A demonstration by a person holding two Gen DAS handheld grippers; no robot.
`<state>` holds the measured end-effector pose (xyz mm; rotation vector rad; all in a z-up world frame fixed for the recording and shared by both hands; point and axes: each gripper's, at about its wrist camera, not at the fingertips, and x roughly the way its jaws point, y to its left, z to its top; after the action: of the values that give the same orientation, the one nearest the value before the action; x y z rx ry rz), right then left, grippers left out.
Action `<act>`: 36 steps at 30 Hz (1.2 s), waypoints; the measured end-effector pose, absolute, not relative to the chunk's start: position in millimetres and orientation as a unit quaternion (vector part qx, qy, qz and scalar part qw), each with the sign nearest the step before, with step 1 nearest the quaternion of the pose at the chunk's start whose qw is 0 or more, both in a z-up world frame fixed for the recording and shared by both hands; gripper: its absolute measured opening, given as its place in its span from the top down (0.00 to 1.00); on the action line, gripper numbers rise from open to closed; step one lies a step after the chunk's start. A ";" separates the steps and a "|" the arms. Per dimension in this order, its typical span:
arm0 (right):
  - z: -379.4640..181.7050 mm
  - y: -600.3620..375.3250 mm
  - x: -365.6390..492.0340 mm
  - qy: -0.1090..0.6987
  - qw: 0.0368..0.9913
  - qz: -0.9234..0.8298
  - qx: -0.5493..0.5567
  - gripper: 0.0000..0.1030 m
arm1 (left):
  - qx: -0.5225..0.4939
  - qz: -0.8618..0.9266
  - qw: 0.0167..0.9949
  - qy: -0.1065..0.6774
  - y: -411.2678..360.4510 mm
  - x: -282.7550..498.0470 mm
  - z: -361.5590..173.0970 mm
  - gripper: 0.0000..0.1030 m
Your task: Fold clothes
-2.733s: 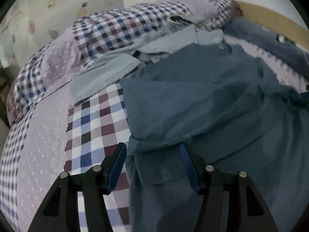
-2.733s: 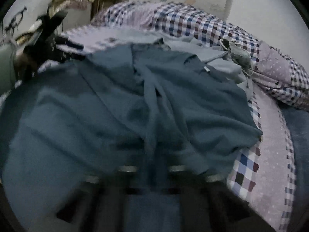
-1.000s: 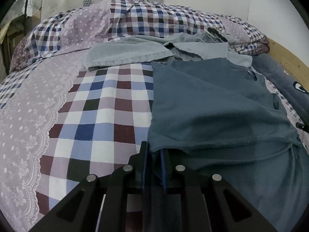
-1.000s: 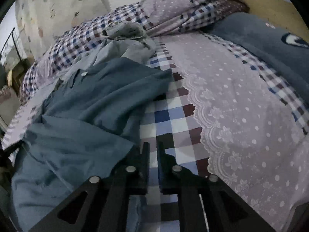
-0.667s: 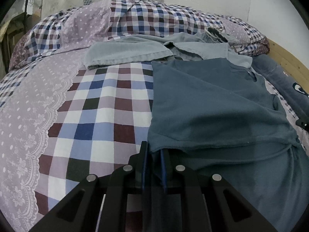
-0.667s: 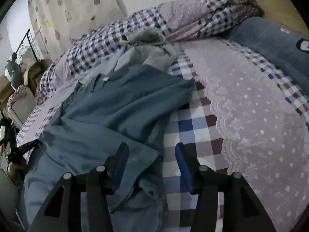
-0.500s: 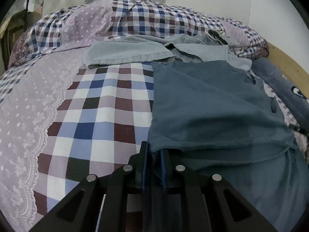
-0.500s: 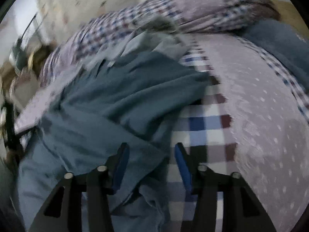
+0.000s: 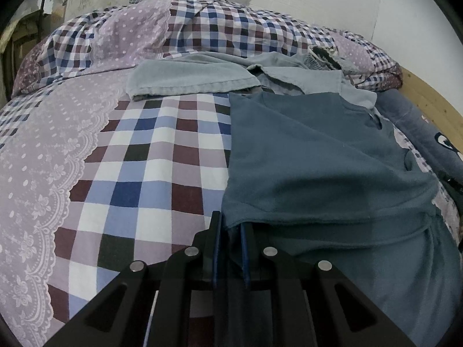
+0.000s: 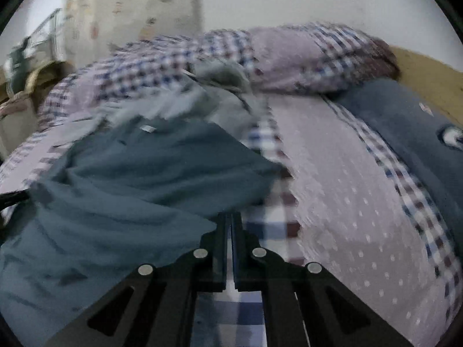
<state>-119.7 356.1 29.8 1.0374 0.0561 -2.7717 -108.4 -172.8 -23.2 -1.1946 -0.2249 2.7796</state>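
Pinching the teal shirt (image 9: 318, 156) hem with my left gripper (image 9: 230, 248) on the bed (image 9: 144, 156); right gripper (image 10: 230, 248) clenched, grasping nothing visible beside the shirt's edge.

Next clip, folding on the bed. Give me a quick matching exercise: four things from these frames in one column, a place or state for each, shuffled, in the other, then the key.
Things
1. left gripper
2. right gripper
3. light grey-blue garment
4. dark teal shirt

Place or state
A. spread flat over the checked bedspread
B. jaws shut on nothing, beside the shirt's edge
C. jaws clamped on the shirt's near corner
D. lying by the pillows, beyond the shirt

Pairs: 1-C, 2-B, 3-D, 4-A
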 end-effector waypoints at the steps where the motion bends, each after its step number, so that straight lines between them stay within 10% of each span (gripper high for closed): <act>1: 24.2 360.5 -122.6 0.010 0.084 -0.930 0.356 0.96 | -0.394 0.915 0.054 -0.074 -172.9 -108.5 -23.3 0.88; 6: 15.0 369.7 -121.4 -0.018 0.082 -0.921 0.379 0.60 | -0.397 0.913 0.055 -0.077 -173.9 -108.9 -24.0 0.86; 10: 20.3 359.2 -102.9 -0.002 0.127 -0.913 0.387 0.54 | -0.400 0.911 0.056 -0.081 -174.7 -110.0 -25.1 0.85; 21: -4.3 312.4 -70.5 0.161 0.151 -0.878 0.424 0.61 | -0.405 0.910 0.052 -0.069 -171.3 -111.7 -23.7 0.85; 25: -19.4 301.8 -76.2 0.214 0.129 -0.873 0.419 0.90 | -0.407 0.911 0.045 -0.054 -167.2 -111.7 -22.2 0.85; 36: -11.2 366.0 -76.8 0.039 0.065 -0.903 0.423 0.96 | -0.398 0.915 0.052 -0.047 -163.9 -107.9 -12.7 0.84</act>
<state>-76.8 366.0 -11.2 1.2776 0.1170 -2.7247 -107.9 -163.9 -12.7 -1.2109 -0.1429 2.7818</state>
